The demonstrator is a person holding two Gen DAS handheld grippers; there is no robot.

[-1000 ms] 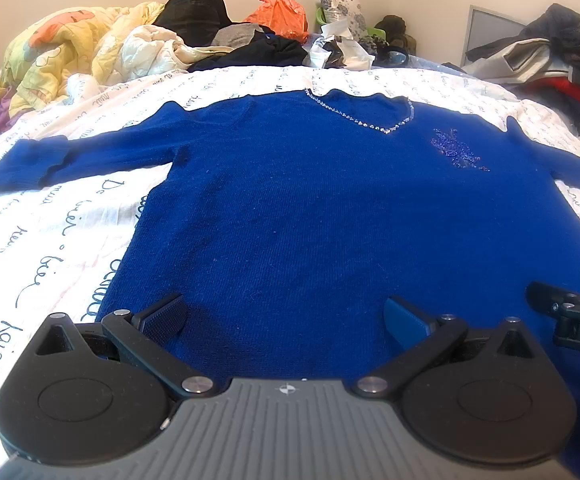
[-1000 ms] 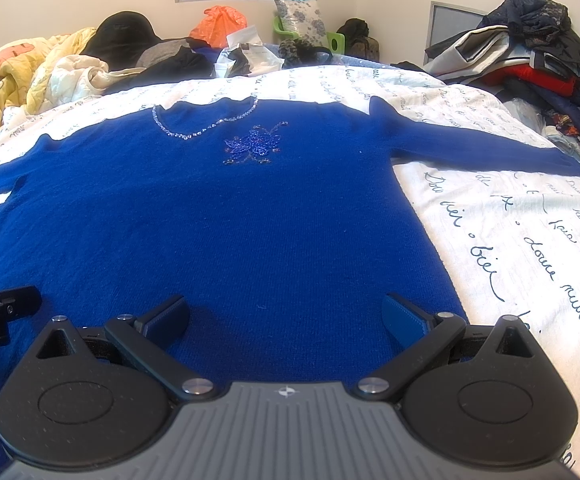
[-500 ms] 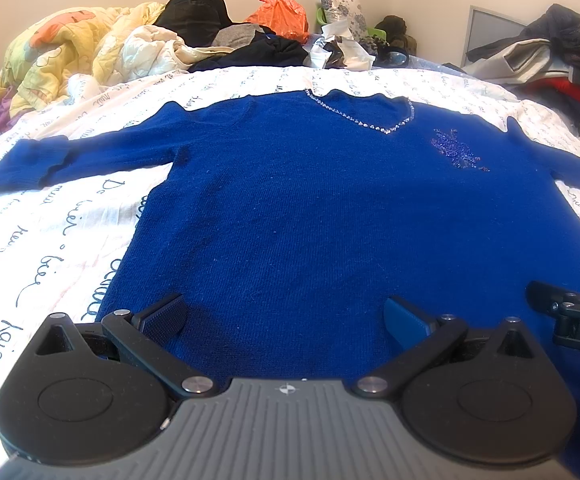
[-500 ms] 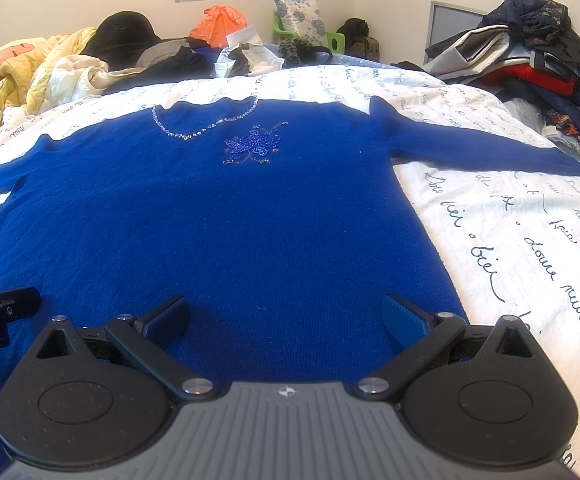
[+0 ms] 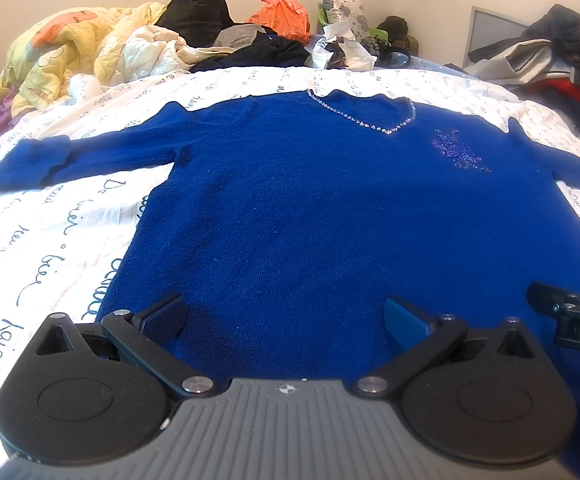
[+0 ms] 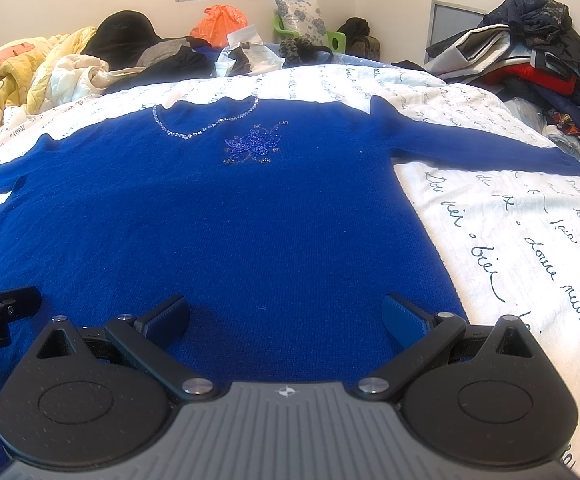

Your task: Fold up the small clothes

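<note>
Nothing has moved since the earlier frames: both grippers sit where they were and the sweater lies the same. One royal-blue knit sweater (image 5: 330,208) is spread flat, front up, on a bed under a white sheet with dark cursive script (image 5: 50,232), filling the middle of both wrist views. Its two sleeves reach out sideways: one ends in a turned cuff at mid-left of the left wrist view (image 5: 26,168), the other runs to the right edge of the right wrist view (image 6: 490,148). One string of clear beads (image 6: 202,130) trims the neckline, and one beaded flower motif (image 6: 254,144) sits just below it.

The left gripper (image 5: 286,316) sits at the bottom of its own view over the sweater's lower part, jaws spread wide and grasping nothing. The right gripper (image 6: 286,316) sits likewise in its view, jaws also released and empty; the sweater's side edge runs just beside its right finger (image 6: 406,318). Each gripper shows as a black piece at the side edge of the other's view.

Across the top of the frames lie one yellow patterned quilt (image 5: 62,52), one orange plastic bag (image 6: 218,24), one floral pillow (image 6: 298,16) and, at upper right, one heap of dark and red clothes (image 6: 530,56).
</note>
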